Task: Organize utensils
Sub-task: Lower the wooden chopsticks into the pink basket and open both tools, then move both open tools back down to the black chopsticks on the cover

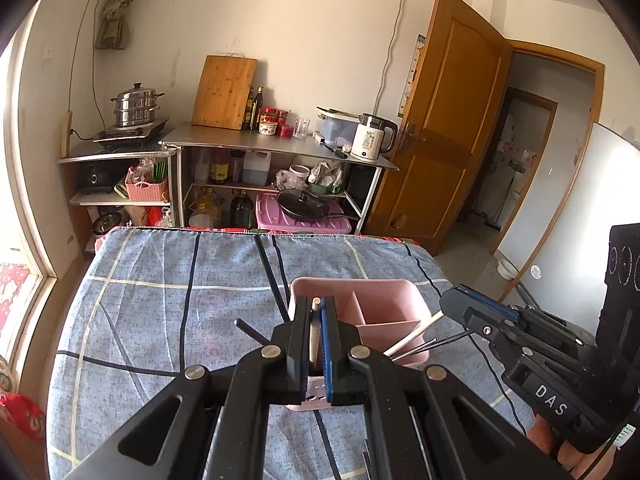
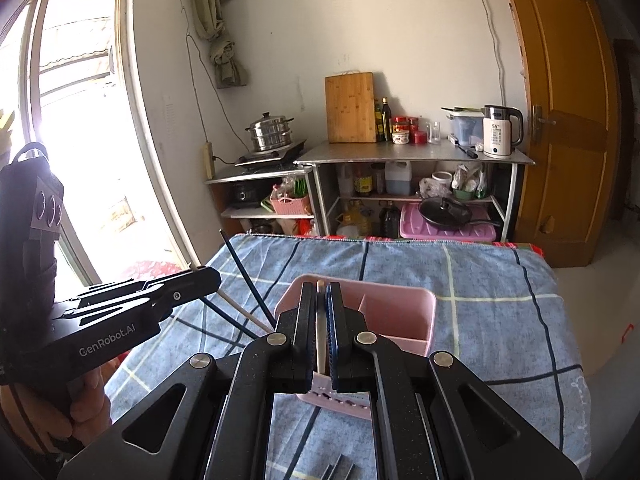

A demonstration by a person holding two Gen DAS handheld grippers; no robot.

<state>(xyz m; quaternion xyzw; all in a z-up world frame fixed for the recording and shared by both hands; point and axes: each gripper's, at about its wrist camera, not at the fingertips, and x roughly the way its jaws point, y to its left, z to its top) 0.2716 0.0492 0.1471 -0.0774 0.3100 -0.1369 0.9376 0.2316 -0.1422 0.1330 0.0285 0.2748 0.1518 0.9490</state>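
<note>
Pink utensil holder (image 1: pixel 380 312) on the blue-checked desk (image 1: pixel 160 300); left gripper (image 1: pixel 317 320) pinching a pale chopstick (image 1: pixel 314 332) over it, right gripper (image 2: pixel 320 312) pinching another chopstick (image 2: pixel 320 336).

Caddy (image 1: pixel 384 304): pink plastic, rectangular with rounded corners, open top, upright on the blue checked cloth at its near middle. Inner walls split it into compartments; far right one shows bare. Slotted near wall visible in right wrist view (image 2: pixel 340 398).

Pale chopstick, left (image 1: pixel 314 332): wooden, upright, at the caddy's left end; which compartment cannot be told.

Pale chopstick, right (image 2: pixel 320 328): wooden, upright, over the caddy's left end.

White stick (image 1: pixel 414 334): leaning out rightward over the caddy's near right corner.

Metal sticks (image 1: pixel 424 347): thin, grey, leaning the same way just beneath the white one.

Dark chopsticks (image 2: pixel 244 276): thin, black, slanting left of the caddy.
</note>
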